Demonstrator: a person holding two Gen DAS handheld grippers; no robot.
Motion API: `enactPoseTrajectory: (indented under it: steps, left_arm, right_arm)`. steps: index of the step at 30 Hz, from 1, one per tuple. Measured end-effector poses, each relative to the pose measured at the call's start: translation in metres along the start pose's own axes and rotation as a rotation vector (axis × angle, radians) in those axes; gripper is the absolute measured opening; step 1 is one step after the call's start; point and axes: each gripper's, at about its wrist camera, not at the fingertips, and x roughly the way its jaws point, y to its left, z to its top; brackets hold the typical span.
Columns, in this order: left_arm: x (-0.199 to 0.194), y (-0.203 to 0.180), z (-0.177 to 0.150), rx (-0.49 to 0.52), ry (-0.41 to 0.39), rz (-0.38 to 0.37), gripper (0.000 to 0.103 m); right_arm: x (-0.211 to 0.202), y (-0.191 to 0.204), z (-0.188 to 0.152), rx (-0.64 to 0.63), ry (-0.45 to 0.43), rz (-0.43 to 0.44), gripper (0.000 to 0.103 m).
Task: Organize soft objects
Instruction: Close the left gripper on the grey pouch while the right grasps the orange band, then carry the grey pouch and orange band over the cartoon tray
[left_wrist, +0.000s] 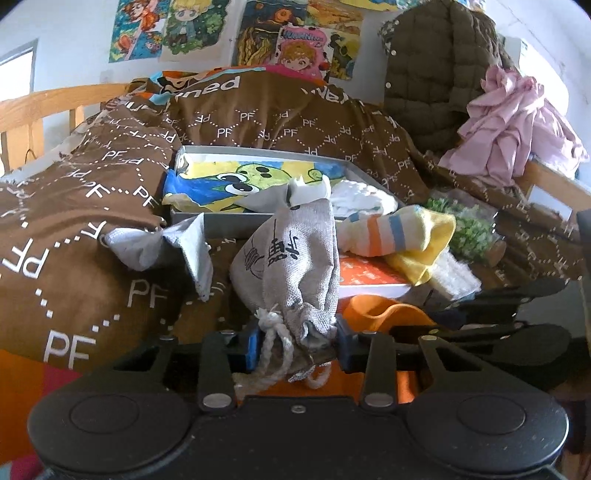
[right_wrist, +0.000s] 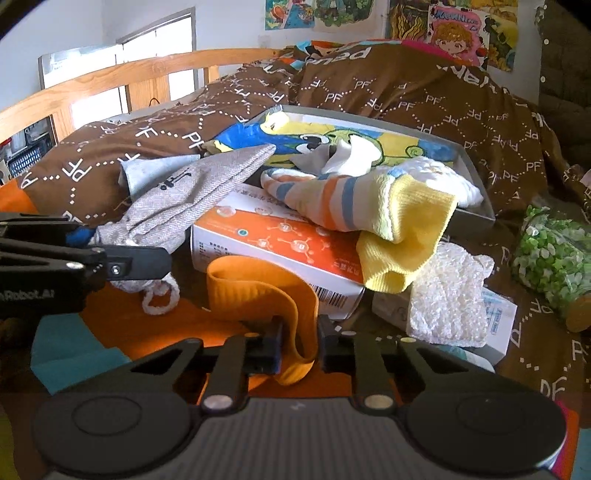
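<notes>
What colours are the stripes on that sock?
The striped sock has orange and blue stripes on white, with a yellow cuff. Right wrist view shows it best.

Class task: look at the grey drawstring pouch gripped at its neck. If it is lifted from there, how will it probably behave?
The grey drawstring pouch will probably sag: its woven cloth already creases where the left tongs pinch it. It looks light, since its body lies flat and slack in the right wrist view. Its white cord will likely dangle loose.

Quilt-covered bed (right_wrist: 424, 99), gray tray (right_wrist: 476, 214)
</notes>
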Motion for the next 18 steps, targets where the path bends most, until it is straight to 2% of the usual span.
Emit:
enactPoseTrajectory:
  steps: [7,12,18]
  left_arm:
    - [-0.028,-0.01,-0.001,-0.043,-0.047,0.016,0.04]
    - [-0.052,-0.01,0.004,-0.139,-0.089,0.03,0.04]
    - [-0.071,-0.016,0.025,-0.143,-0.147,0.051,0.04]
  right_arm:
    - [-0.026,0.01,-0.002,-0.062,-0.089,-0.04,0.017]
    - [-0.045,0.016,0.001,-0.1,-0.184,-0.058,0.017]
    - [-0.061,0.015,0.005,-0.095,-0.27,-0.049,0.017]
